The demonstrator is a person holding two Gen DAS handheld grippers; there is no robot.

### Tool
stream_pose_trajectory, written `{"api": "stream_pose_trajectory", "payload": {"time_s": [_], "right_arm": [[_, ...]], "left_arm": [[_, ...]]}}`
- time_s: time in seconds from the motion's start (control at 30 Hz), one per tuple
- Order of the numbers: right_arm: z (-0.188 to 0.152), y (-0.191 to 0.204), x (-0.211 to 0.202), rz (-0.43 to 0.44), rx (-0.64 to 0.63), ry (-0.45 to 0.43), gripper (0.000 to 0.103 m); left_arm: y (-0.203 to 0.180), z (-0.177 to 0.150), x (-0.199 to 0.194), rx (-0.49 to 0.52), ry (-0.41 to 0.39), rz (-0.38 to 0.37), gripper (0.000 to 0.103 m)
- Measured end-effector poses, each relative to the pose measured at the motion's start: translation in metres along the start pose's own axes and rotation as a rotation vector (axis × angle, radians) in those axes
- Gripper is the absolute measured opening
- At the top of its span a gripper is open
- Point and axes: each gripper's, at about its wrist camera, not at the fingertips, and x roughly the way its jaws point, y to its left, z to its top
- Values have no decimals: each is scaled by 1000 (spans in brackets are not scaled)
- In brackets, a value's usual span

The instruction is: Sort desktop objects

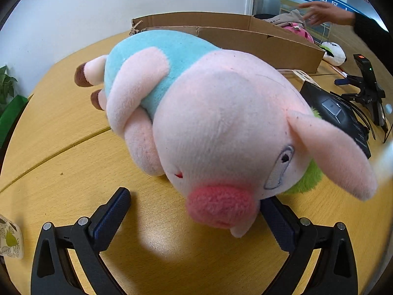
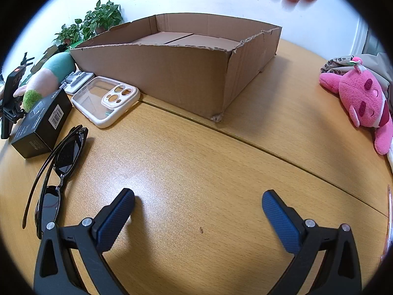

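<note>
a pink plush pig [image 1: 221,123] in a light blue top lies on its side on the wooden worktop [image 1: 61,127], head toward you, body pointing back at the cardboard box [image 1: 258,44]. your left gripper [image 1: 194,211] is spread wide, and the pig's rosy snout sits between its blue pads without either pad visibly pressing in; the far pad is partly hidden under the cheek, so contact there is unclear. this looks like the approach to a grasp on the head, likely so the toy can be lifted into the box.

your right gripper [image 2: 198,205] is also wide and holds nothing, hovering over bare worktop in front of the box, probably kept clear while the left works.

only the right view shows the box interior [image 2: 186,39], which appears to hold nothing yet. it also shows black sunglasses [image 2: 61,162], a black carton [image 2: 41,125], a clear phone case [image 2: 108,98] and a pink plush bear [image 2: 361,98] at the right edge. from there the pig [image 2: 46,78] is small and far left.

only the left view shows the pig up close, a green tuft [image 1: 309,179] beneath it, and a small white plush [image 1: 334,52] by the box. a blurred hand [image 1: 321,12] reaches in beyond the box.
</note>
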Motion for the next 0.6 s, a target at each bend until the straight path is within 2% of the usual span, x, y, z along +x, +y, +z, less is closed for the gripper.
{"api": "stream_pose_trajectory", "payload": {"time_s": [0.6], "right_arm": [[0, 0, 0, 2, -3, 0, 103]], "left_arm": [[-6, 3, 3, 7, 0, -5, 103]]}}
